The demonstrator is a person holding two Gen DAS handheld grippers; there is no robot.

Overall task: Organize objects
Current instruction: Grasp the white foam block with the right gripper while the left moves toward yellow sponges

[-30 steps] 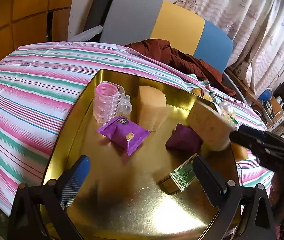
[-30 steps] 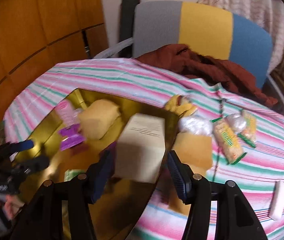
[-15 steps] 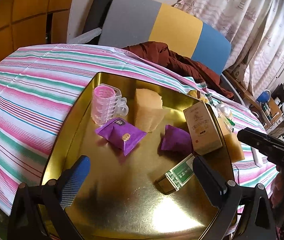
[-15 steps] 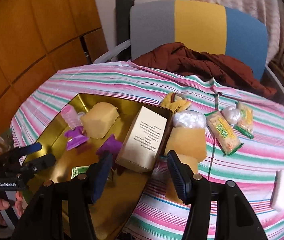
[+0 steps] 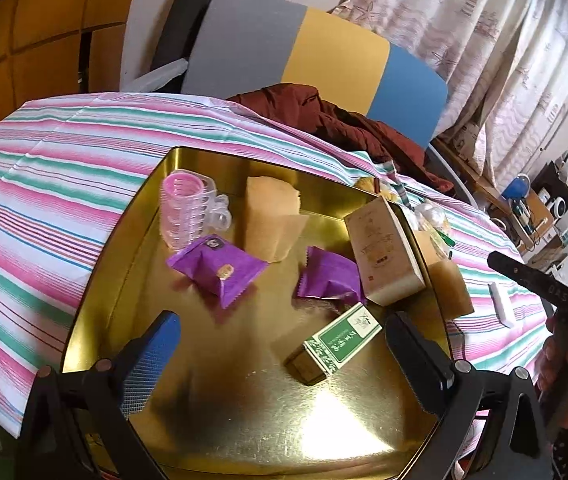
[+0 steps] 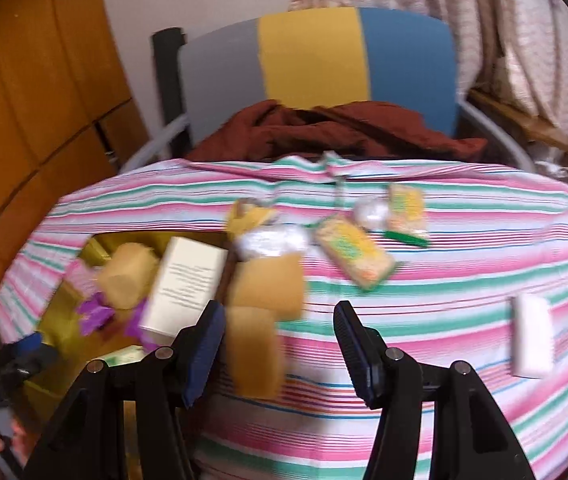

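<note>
1. The step in hand seems to be the gathering of loose objects into the gold tray (image 5: 96, 280). The beige box (image 5: 383, 256) already lies in the tray at its right edge, beside a purple packet (image 5: 329, 276) and a green box (image 5: 337, 340).
2. The right tool (image 6: 280, 344) is released, and its jaws stand apart with nothing between them. It hangs over the striped desk (image 6: 443, 280), to the right of the tray.
3. The left tool (image 5: 280, 352) is also released and holds nothing. It hovers above the near part of the tray.
4. Several objects are not yet in the tray: two tan sponges (image 6: 268, 284) just beside its rim, a yellow snack packet (image 6: 355, 256), a white bag (image 6: 268, 240) and a white block (image 6: 531, 336) far to the right.
5. I judge that the next move calls for the right tool to go down on one sponge, which is the nearest object, and to close on its soft sides. This view is blurred, so the exact position is not sure.
</note>
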